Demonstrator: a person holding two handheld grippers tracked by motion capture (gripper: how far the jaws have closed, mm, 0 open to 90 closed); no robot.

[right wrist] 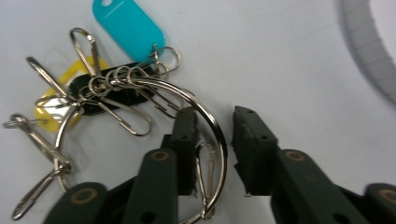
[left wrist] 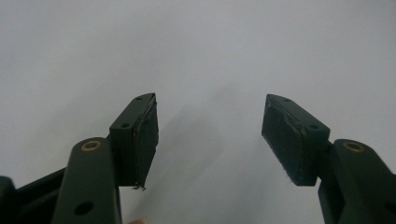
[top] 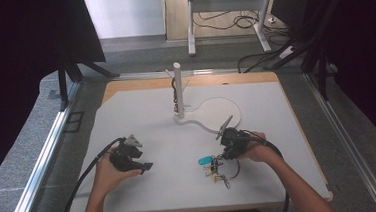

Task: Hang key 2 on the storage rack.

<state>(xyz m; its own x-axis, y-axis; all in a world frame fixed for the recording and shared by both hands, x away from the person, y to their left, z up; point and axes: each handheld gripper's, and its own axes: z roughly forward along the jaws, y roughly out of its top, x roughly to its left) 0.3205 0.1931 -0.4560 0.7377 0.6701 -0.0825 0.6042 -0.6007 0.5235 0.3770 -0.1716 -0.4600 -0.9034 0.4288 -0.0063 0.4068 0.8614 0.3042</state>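
White bench (top: 141, 114) is seen from above, a white stand (top: 179, 89) at far centre. Left hand (top: 111, 172) is rested on the near-left bench, left gripper (top: 139, 162) pointed right, its fingers (left wrist: 140, 135) spread over bare surface. Right hand (top: 257, 151) is angled inward at near right, right gripper (right wrist: 212, 149) lowered onto the key ring (right wrist: 205, 140); fingers straddle the wire, not yet pressed. Teal tag (right wrist: 128, 25) lies just beside.

Soft even light, slight blur
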